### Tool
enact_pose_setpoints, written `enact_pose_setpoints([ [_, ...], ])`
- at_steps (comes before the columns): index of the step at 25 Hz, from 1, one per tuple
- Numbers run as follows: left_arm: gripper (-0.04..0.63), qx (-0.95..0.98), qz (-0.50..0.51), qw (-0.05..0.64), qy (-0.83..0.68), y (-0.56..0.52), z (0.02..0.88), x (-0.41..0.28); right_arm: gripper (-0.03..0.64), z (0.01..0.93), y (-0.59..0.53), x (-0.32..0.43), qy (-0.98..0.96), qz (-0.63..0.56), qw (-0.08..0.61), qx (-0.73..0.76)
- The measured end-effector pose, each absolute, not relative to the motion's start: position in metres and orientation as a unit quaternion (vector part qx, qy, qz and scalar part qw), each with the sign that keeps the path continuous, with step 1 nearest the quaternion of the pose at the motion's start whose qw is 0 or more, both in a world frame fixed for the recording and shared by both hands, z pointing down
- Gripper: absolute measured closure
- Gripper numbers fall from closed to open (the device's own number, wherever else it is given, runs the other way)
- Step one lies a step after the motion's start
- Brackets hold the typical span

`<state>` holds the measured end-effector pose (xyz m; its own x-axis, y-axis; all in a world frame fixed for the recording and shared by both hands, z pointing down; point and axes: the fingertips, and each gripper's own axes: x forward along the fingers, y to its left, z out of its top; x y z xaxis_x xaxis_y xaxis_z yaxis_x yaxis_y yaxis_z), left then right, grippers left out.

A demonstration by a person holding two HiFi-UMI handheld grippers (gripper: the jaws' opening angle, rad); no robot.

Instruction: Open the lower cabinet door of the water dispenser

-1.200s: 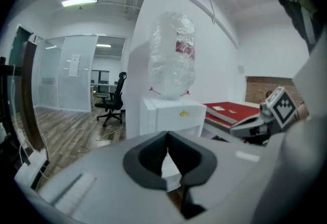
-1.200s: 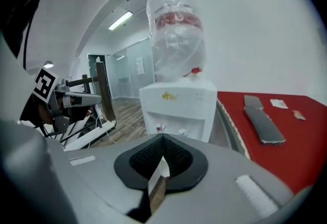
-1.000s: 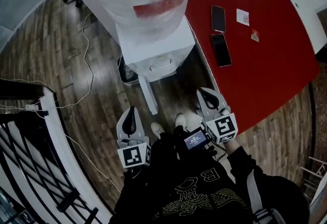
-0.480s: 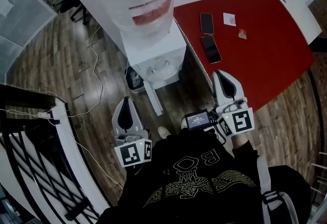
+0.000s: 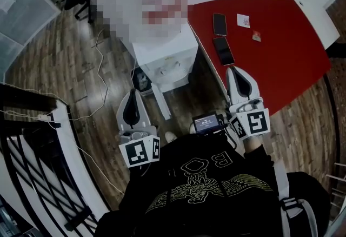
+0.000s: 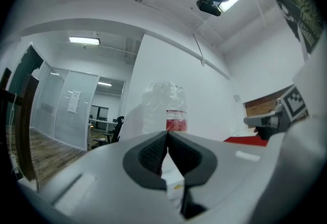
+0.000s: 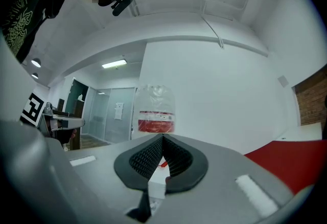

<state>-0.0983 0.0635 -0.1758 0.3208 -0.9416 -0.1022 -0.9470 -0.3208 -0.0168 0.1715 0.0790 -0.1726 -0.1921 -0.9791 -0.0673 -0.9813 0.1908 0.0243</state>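
Note:
The white water dispenser (image 5: 168, 49) stands ahead of me on the wood floor, its bottle (image 6: 163, 108) on top, also seen as the bottle (image 7: 155, 109) with a red label. A narrow white panel (image 5: 161, 101), seemingly the lower door seen edge-on, juts from the cabinet's lower front toward me. My left gripper (image 5: 133, 94) hovers left of that panel, shut and empty; its jaws meet at the left gripper (image 6: 167, 134). My right gripper (image 5: 237, 71) is to the dispenser's right beside the red table, shut on nothing, tips together at the right gripper (image 7: 163, 137). Both point level at the dispenser.
A red table (image 5: 281, 52) at the right carries two phones (image 5: 225, 50) and small cards. A black railing (image 5: 38, 165) runs along the left. A white cable (image 5: 94, 63) trails over the floor, and a dark bin (image 5: 141, 80) sits by the dispenser's base.
Both grippers have risen from near the floor and tilted up to level, staying shut. The white panel at the dispenser's base has kept its place.

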Motion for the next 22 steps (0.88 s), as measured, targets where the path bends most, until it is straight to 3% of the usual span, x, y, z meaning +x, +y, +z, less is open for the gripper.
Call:
enact_pose_setpoints([
  [22, 0.589, -0.809, 0.024, 0.029, 0.586, 0.061, -0.165, -0.1, 0.618, -0.168, 0.073, 0.155, 0.776, 0.027, 0.02, -0.63],
])
